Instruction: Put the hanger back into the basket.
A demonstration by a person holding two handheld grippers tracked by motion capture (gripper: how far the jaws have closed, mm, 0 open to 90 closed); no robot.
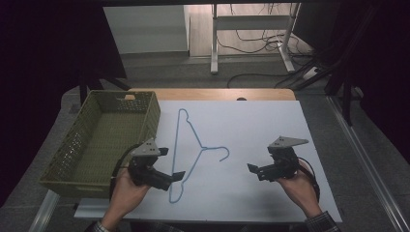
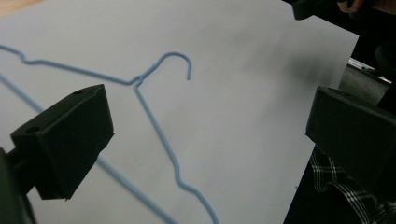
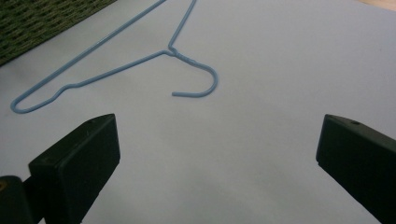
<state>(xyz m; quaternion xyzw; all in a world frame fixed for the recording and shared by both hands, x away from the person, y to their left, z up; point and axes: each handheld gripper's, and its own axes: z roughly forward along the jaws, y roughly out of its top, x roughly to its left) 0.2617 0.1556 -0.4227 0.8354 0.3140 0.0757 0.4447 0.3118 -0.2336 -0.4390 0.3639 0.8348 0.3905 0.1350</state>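
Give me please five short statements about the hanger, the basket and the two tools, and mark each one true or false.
1. The blue hanger lies flat on the white sheet. True.
2. The hanger is inside the green basket. False: it lies on the sheet to the right of the basket, and nothing shows in the basket.
3. The left tool is shut on the hanger. False: its jaws stand open, with the wire between them ungripped.
4. The right tool is open and holds nothing. True.
5. The hanger's hook points toward the basket. False: it curls toward the right tool's side.
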